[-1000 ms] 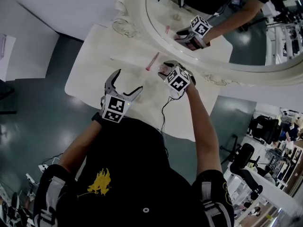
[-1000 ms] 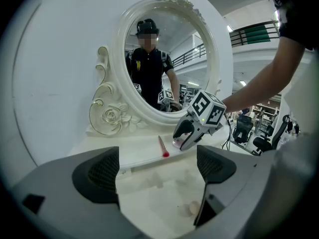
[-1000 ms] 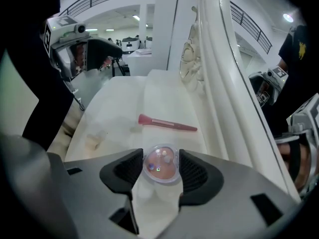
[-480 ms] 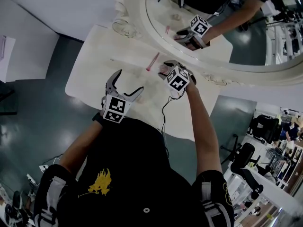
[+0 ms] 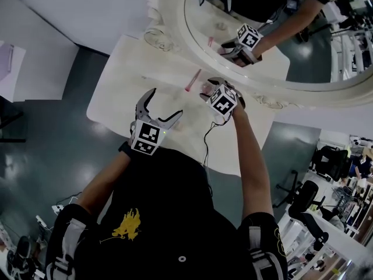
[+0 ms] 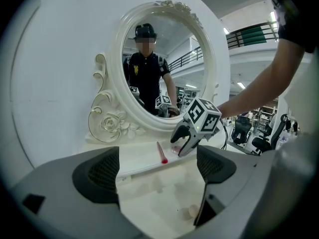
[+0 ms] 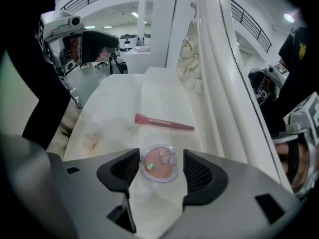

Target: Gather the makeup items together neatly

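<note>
Trouble, as we judge it, sits mostly with the right tongs (image 7: 160, 156), whose jaws are opening around the heart-shaped compact (image 7: 159, 166). The compact lies flat on the bench (image 5: 131, 80) between the two pads. One pad is at its edge and the other looks just clear of it, so we read the grip as let go rather than pressing. If the tongs lift or pull back before both pads are free, a pad could drag the compact askew. It could also shove it toward 12 o'clock into the pink brush (image 7: 163, 122), which lies crosswise just beyond it, near the foot of the mirror (image 5: 291, 57). The brush handle looks round, so a knock might send it rolling out of line.

The left tongs (image 5: 165, 105) hang with jaws spread wide and nothing between them, above the open bench at about 8 o'clock from the compact. A small pale piece (image 6: 191, 212) lies well apart from the other two, toward the near side of the bench. We cannot tell what it is. Should it belong with the makeup, a careless sweep could push it toward the edge instead of gathering it. The cable (image 5: 205, 142) trailing from the right tongs crosses the bench too, and it might snag or brush things as that hand moves.
</note>
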The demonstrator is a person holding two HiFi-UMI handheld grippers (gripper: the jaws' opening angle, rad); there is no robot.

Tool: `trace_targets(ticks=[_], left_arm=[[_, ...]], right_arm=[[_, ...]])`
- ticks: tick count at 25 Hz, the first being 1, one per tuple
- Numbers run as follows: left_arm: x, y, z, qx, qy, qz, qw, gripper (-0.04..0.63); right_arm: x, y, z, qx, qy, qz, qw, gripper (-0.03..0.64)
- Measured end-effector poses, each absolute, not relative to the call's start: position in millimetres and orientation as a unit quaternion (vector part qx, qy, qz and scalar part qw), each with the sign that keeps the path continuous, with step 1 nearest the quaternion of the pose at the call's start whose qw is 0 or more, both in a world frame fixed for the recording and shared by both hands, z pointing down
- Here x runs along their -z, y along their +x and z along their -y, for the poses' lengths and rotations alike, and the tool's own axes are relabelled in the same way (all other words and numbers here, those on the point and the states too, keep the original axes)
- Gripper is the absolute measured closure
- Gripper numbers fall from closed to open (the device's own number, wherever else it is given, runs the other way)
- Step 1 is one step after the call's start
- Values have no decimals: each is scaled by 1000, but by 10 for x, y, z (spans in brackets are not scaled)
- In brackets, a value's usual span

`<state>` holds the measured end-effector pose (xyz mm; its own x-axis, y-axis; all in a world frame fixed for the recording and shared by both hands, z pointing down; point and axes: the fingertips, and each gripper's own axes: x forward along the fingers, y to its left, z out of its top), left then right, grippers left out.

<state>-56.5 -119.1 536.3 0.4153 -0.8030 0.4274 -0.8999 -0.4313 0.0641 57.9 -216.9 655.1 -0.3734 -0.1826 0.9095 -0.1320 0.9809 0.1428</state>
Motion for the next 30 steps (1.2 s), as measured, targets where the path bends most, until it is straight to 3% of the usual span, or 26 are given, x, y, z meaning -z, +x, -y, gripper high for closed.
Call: trace_targets(ticks=[5, 8, 13, 21, 30], left_arm=[[-5177, -587, 1119, -169, 830, 513, 136, 101], [-4997, -574, 1069, -169, 839, 503, 122, 101], [-4958, -526, 1026, -174, 842, 498, 117, 101], [-4956, -301, 943, -195, 849, 478, 113, 101], [-4922, -170, 824, -207, 844, 481, 113, 103]], right_arm=[[-6429, 681, 2101, 41, 158, 827, 539, 348], [-6152, 823, 1971, 26, 216, 840, 497, 348], [-6077, 1411, 1637, -25, 283, 835, 470, 344], [-6557, 2360, 1085, -143, 338, 803, 469, 321], [-7197, 2595, 995, -208, 331, 780, 489, 283]])
